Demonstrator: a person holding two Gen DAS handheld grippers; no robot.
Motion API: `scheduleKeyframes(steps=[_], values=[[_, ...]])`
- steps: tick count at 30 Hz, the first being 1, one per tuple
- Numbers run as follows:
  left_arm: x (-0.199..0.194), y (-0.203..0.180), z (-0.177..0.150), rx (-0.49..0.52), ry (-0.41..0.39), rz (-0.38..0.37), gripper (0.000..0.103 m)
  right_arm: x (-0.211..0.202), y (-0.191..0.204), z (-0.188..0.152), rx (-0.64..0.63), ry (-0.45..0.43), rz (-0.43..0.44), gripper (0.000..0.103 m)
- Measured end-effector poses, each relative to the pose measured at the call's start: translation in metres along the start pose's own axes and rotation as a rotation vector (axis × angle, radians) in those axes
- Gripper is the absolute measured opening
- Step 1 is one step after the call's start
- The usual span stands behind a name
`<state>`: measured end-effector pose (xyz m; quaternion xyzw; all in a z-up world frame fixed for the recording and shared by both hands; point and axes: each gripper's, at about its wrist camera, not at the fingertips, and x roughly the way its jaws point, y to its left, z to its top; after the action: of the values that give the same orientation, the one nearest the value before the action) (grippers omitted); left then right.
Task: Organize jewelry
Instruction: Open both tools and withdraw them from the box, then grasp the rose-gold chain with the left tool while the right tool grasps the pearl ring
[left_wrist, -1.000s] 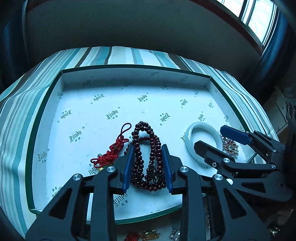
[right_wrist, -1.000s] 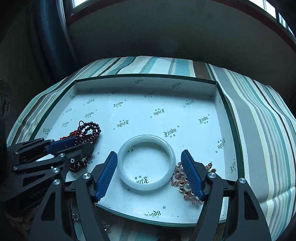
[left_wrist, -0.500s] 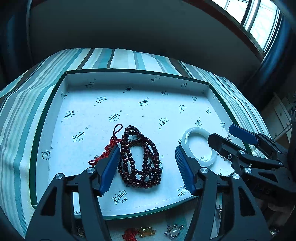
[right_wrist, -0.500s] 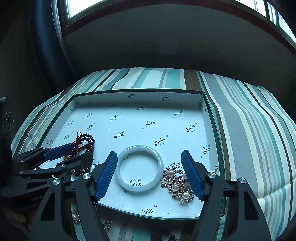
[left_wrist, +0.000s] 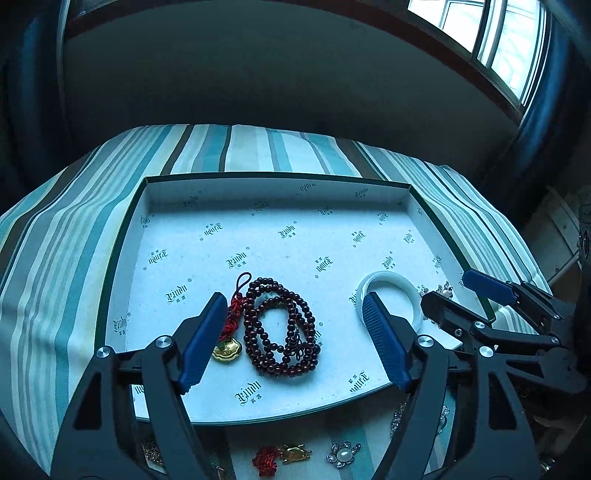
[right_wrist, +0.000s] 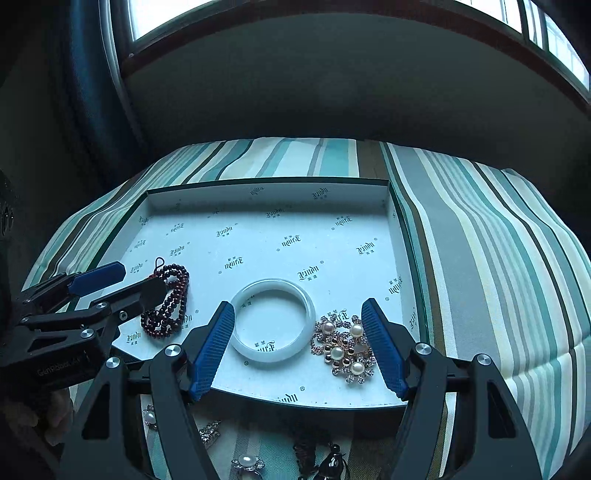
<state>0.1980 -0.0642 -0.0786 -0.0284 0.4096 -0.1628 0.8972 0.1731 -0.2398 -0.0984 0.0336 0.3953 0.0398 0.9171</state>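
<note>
A shallow white box (left_wrist: 273, 184) (right_wrist: 266, 192) with a green rim lies on the striped cloth. In it rest a dark red bead necklace (left_wrist: 280, 328) (right_wrist: 168, 302), a red knotted cord with a gold charm (left_wrist: 227, 349), a white bangle (left_wrist: 391, 295) (right_wrist: 273, 321) and a pearl brooch (right_wrist: 343, 349). My left gripper (left_wrist: 295, 339) hovers above the beads, its jaws opening wide, touching nothing. My right gripper (right_wrist: 299, 343) stands open over the bangle and brooch, holding neither.
Loose pieces lie on the cloth before the box: a red knot with a gold charm (left_wrist: 284, 454), a pearl brooch (left_wrist: 343, 454) (right_wrist: 245, 461), small sparkly pieces (right_wrist: 210, 432) and dark beads (right_wrist: 332, 461). A dark wall and windows stand behind the table.
My left gripper has let go of the bead necklace, spread its jaws and lifted back from it. The right gripper has also drawn up and back, still open; the gold charm has come into sight.
</note>
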Motion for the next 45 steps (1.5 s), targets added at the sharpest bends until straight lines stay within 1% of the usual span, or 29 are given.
scheduleKeyframes(steps=[8, 14, 20, 22, 23, 27, 33, 35, 37, 45], values=[[-0.029, -0.001, -0.006, 0.027, -0.045, 0.047, 0.075, -0.021, 0.008, -0.014, -0.014, -0.011, 0.001, 0.070], [-0.046, 0.002, -0.021, 0.017, -0.033, 0.062, 0.075, -0.032, 0.017, -0.035, -0.035, 0.011, 0.012, 0.070], [-0.062, 0.003, -0.049, 0.009, -0.014, 0.073, 0.075, -0.040, 0.023, -0.058, -0.045, 0.041, 0.021, 0.069], [-0.067, 0.005, -0.058, 0.000, -0.005, 0.081, 0.075, -0.041, 0.025, -0.066, -0.048, 0.055, 0.024, 0.060], [-0.069, 0.006, -0.063, -0.005, 0.002, 0.086, 0.075, -0.041, 0.025, -0.070, -0.047, 0.065, 0.026, 0.058], [-0.074, 0.014, -0.080, -0.034, 0.025, 0.101, 0.075, -0.037, 0.029, -0.082, -0.048, 0.096, 0.040, 0.055], [-0.077, 0.031, -0.095, -0.081, 0.053, 0.132, 0.075, -0.033, 0.028, -0.083, -0.042, 0.093, 0.041, 0.054], [-0.077, 0.036, -0.097, -0.099, 0.058, 0.137, 0.075, -0.029, 0.026, -0.082, -0.037, 0.095, 0.038, 0.053], [-0.077, 0.039, -0.098, -0.108, 0.061, 0.141, 0.075, -0.025, 0.025, -0.081, -0.035, 0.100, 0.038, 0.049], [-0.075, 0.037, -0.098, -0.100, 0.065, 0.142, 0.075, -0.018, 0.029, -0.082, -0.049, 0.113, 0.034, 0.041]])
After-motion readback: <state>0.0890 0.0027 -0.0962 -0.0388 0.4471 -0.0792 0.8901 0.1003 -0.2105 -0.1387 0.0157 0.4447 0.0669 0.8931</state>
